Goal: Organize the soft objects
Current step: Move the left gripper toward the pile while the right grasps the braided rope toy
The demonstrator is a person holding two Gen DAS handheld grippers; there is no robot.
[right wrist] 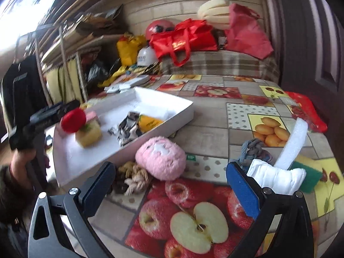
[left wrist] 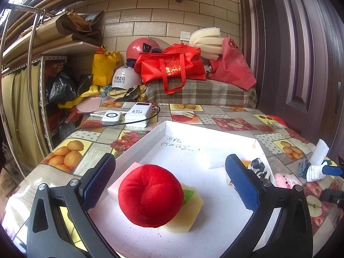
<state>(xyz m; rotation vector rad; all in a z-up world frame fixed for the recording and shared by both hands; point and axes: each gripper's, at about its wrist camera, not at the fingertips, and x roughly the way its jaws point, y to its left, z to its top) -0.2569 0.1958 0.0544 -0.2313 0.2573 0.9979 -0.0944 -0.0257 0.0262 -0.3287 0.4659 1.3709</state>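
The left claw (left wrist: 169, 178) gapes wide around a red plush (left wrist: 150, 195) resting on yellow foam (left wrist: 189, 215) inside the white tray (left wrist: 215, 133). The right claw (right wrist: 172, 185) gapes wide, empty, above the tabletop (right wrist: 210, 133); a pink plush (right wrist: 162, 158) lies just beside the tray's near wall.

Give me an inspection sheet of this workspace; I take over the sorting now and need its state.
Surface: table under a fruit-print cloth.
Job's things: white tray holds a red plush on a yellow sponge, a pink sponge and a black-and-white toy. Outside the tray: pink plush, rope knots, white cloth, foam strip, green sponge.
Clutter: power bank, small white device.
Grippers: left tongs open over the red plush; right tongs open, empty, above the table.
Cables: black lead by the power bank.
Surroundings: red bags, helmets, shelf rack, door.
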